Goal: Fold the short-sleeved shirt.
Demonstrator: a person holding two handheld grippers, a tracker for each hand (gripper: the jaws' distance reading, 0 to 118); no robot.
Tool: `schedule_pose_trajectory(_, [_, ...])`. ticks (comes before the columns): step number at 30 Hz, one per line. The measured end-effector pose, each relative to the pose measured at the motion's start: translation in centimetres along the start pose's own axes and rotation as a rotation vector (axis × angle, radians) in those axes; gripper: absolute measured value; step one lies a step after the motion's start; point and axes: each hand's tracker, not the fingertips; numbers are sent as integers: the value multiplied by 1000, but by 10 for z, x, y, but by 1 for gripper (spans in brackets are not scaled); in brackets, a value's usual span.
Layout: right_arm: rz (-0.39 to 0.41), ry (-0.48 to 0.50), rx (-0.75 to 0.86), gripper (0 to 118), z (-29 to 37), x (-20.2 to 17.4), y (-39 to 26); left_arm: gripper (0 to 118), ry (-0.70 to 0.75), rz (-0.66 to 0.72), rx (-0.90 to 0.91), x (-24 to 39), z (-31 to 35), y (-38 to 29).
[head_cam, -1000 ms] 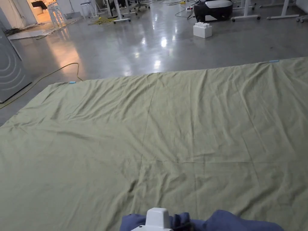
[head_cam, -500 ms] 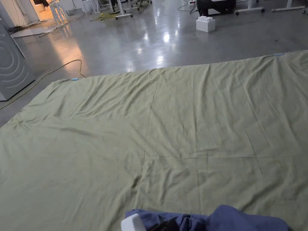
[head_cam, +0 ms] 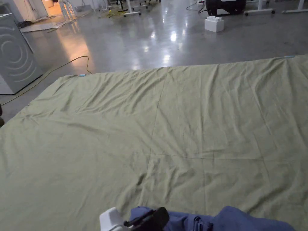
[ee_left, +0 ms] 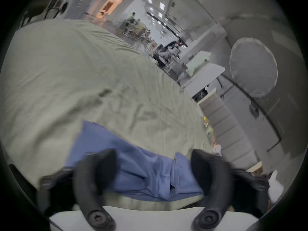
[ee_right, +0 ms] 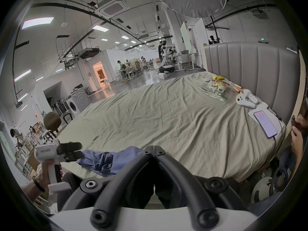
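- The left gripper (ee_left: 152, 171) is hovering with its jaws standing wide apart, the blue short-sleeved shirt (ee_left: 133, 166) lying between and beyond them; neither jaw is pressing on cloth.
- The right gripper (ee_right: 154, 148) is sitting with its jaw tips drawn together; whether any fabric is caught in them I cannot tell, as the tips are meeting just at the shirt's nearer hump.
- From the right gripper view, the left gripper (ee_right: 73, 151) is reaching in at the shirt's left end, held by a hand (ee_right: 44, 171).
- The shirt is lying crumpled in a low heap at the near edge of the green bedsheet (head_cam: 168, 126), far from flat.
- It is looking thin, soft and light, so it should be draping and sliding readily; a pinch is likely gathering several layers at once.
- Best holds, I judge, are the shoulder seams or hem corners, one per gripper, lifting to shake it open before spreading it.
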Motion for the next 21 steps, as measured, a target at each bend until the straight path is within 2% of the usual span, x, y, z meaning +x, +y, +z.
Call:
schedule_pose_trajectory(2, [-2,9,-5,0,-2,-1,-1,108,0,69,15,-24,11,13])
schedule_pose_trajectory(5, [3,14,-11,0,-4,-5,-2,108,43,116,21,-59,5,22])
schedule_pose_trajectory(7, [10,31,-23,0,-4,-8,-1,108,47,208,-48,-80,-12,23])
schedule_pose_trajectory(10, [58,21,-32,0,-1,-13,-1,104,-74,364,-110,-97,-37,13])
schedule_pose_trajectory(12, [66,14,-34,0,0,-13,-1,89,-172,409,-70,-89,-41,8])
schedule_pose_trajectory(13, [64,13,-32,0,1,-13,0,81,-126,390,-80,-86,-46,5])
schedule_pose_trajectory(15, [50,17,-31,0,1,-12,-1,34,-73,369,-102,-81,-52,0])
schedule_pose_trajectory(16, [48,19,-32,0,1,-11,0,27,-34,361,-90,-79,-51,-2])
schedule_pose_trajectory(21, [61,22,-40,0,0,-10,2,24,-92,386,6,-74,-20,12])
